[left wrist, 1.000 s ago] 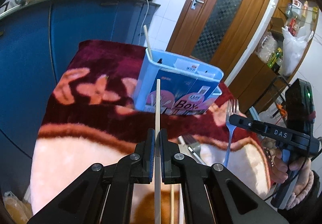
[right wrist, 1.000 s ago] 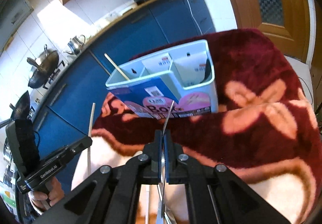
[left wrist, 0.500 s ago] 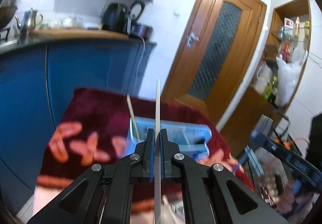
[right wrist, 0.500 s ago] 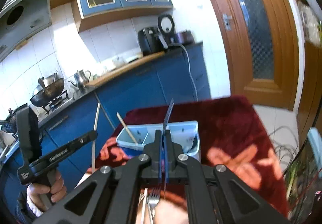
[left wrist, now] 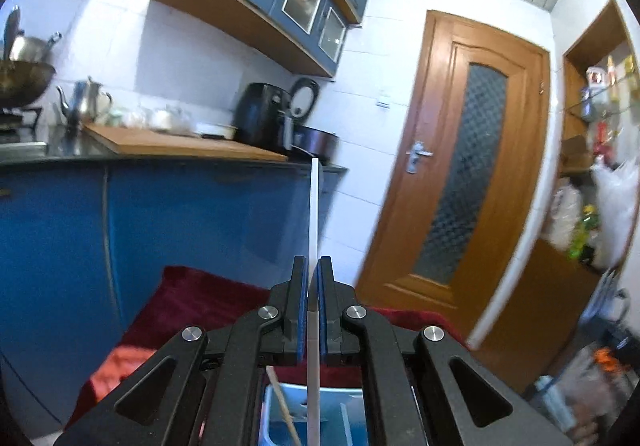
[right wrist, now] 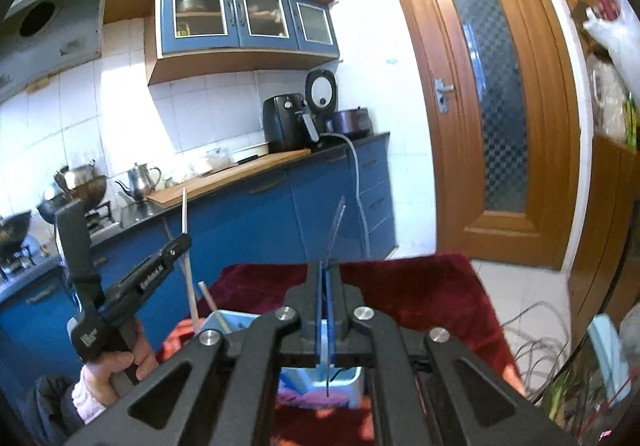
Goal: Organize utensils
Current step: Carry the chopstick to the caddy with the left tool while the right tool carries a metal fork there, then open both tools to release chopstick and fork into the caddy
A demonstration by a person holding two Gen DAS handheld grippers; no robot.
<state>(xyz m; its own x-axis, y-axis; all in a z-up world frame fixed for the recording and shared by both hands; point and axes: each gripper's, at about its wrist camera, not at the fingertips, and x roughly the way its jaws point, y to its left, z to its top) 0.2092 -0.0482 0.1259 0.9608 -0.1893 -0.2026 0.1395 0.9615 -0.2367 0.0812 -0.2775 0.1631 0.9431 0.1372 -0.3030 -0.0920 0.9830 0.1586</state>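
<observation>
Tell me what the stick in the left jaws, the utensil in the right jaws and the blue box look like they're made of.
Stick: pale, matte and straight, probably a wooden or bamboo chopstick.
Utensil: thin, blue-tinted, translucent, likely plastic.
Blue box: light blue, smooth, rounded corners, apparently plastic.

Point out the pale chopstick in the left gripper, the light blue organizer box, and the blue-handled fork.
Pale chopstick [left wrist: 313,221], left wrist view, upper shaft.
Light blue organizer box [right wrist: 236,320], right wrist view, rim.
Blue-handled fork [right wrist: 335,226], right wrist view, handle.
</observation>
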